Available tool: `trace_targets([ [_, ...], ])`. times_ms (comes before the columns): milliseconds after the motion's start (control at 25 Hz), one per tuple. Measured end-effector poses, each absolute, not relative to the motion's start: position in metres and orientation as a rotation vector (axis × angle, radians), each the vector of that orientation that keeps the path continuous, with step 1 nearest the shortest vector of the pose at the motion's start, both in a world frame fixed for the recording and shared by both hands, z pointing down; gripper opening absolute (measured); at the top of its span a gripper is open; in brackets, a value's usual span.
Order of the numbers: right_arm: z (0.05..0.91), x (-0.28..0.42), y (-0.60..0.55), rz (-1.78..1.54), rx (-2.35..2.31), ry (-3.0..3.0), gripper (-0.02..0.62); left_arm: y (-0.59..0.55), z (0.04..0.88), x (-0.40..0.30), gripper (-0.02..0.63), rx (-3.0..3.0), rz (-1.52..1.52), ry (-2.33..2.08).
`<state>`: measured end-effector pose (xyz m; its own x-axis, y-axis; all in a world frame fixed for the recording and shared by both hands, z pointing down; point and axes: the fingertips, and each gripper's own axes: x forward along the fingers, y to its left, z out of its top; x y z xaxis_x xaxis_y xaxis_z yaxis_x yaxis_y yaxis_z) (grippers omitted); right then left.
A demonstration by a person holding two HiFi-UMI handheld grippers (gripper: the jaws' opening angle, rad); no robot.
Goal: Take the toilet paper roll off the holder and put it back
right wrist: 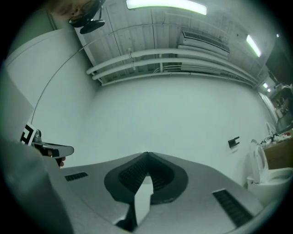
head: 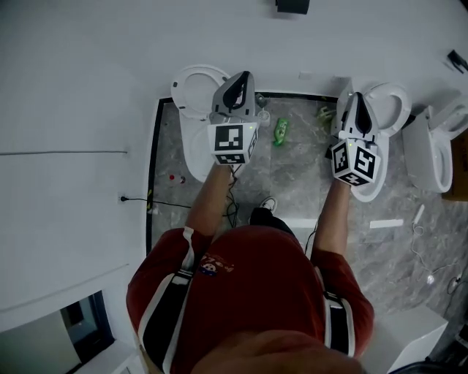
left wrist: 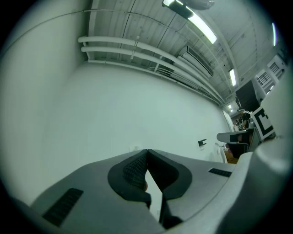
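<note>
No toilet paper roll shows in any view. A small black bracket [left wrist: 202, 143] sticks out of the white wall ahead, also seen as the same bracket [right wrist: 234, 142] in the right gripper view; whether it is the holder I cannot tell. My left gripper [head: 241, 77] is held out toward the wall, its jaws closed tip to tip [left wrist: 147, 151] with nothing between them. My right gripper [head: 352, 98] is level beside it, its jaws also meeting at the tip [right wrist: 146, 154] and empty. Both are well short of the wall.
A white toilet [head: 191, 89] stands below the left gripper, another toilet [head: 393, 104] below the right one, and a third [head: 431, 150] further right. A green bottle [head: 281, 131] lies on the grey marble floor between them. A black fixture [head: 292, 6] hangs on the wall.
</note>
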<state>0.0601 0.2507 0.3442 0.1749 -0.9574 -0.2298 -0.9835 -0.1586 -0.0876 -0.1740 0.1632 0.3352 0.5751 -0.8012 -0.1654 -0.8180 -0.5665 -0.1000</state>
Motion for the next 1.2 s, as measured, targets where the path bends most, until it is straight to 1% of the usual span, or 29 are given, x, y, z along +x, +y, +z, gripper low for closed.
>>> trace_targets([
  [160, 0.342, 0.078, 0.219, 0.17, -2.205, 1.878, 0.006, 0.132, 0.328, -0.154, 0.018, -2.633, 0.154, 1.384],
  [320, 0.342, 0.08, 0.2, 0.162, -2.181, 1.905, 0.006, 0.118, 0.326, -0.143, 0.018, -2.627, 0.137, 1.395],
  [880, 0.343, 0.097, 0.2, 0.17, -2.194, 1.868, 0.006, 0.117, 0.321, -0.121, 0.018, -2.605, 0.126, 1.361],
  [1200, 0.344, 0.115, 0.186, 0.199, -2.242, 1.867, 0.006, 0.082, 0.322, -0.109, 0.018, -2.619, 0.168, 1.379],
])
